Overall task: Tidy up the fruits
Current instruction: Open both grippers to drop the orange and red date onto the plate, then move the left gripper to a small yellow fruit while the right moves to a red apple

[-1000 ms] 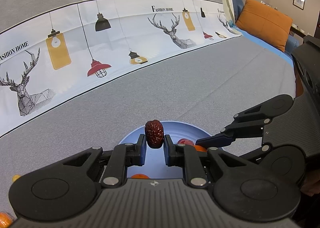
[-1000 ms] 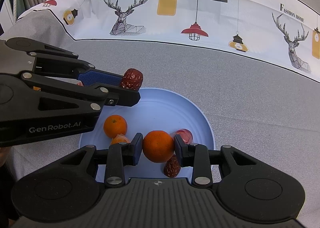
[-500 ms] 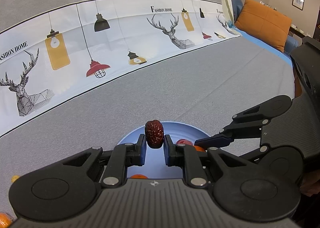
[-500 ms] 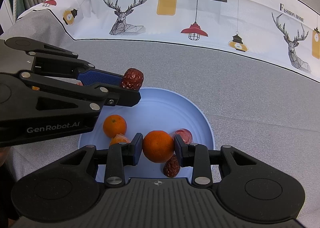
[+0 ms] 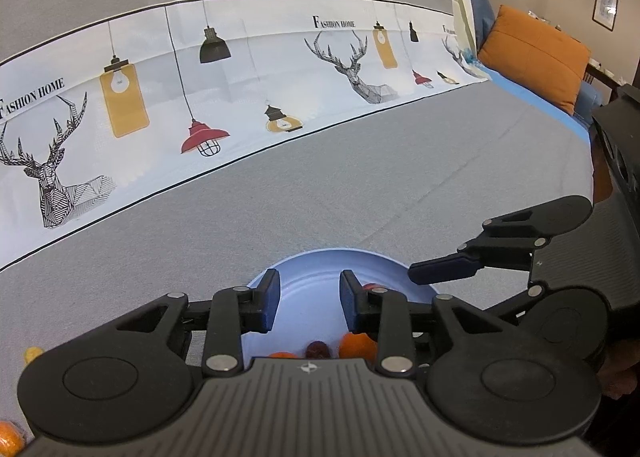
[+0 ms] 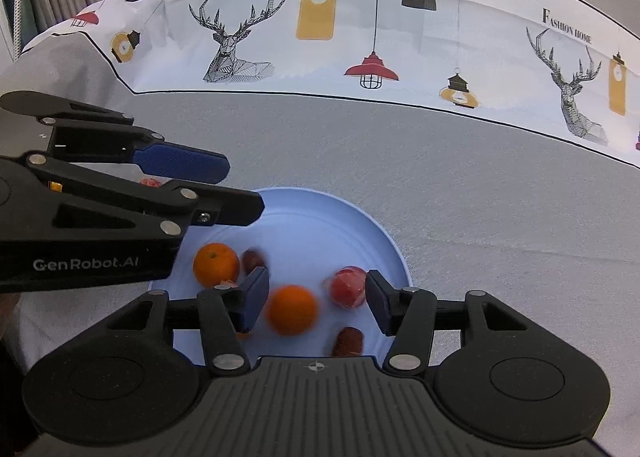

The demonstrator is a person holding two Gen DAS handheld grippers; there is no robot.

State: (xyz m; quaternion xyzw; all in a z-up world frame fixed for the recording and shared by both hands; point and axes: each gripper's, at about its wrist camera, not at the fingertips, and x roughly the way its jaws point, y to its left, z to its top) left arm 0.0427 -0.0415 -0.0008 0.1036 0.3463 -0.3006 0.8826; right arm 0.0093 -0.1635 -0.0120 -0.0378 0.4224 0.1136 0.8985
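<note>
A light blue plate lies on the grey cloth under both grippers. My left gripper hangs over the plate, its jaws opening with nothing between them. A dark red date shows blurred on the plate beside an orange. My right gripper is opening too. A blurred orange sits loose between its pads, touching neither. A red wrapped fruit and another date also lie on the plate. The left gripper reaches in from the left.
A deer-and-lamp printed cloth runs along the far side of the grey surface. An orange cushion lies far right. Small orange fruits sit on the cloth at the lower left. One right gripper finger crosses the plate's right rim.
Both grippers have opened. The date has left the left gripper and landed on the plate. The orange has come free of the right gripper's pads and dropped lower.
</note>
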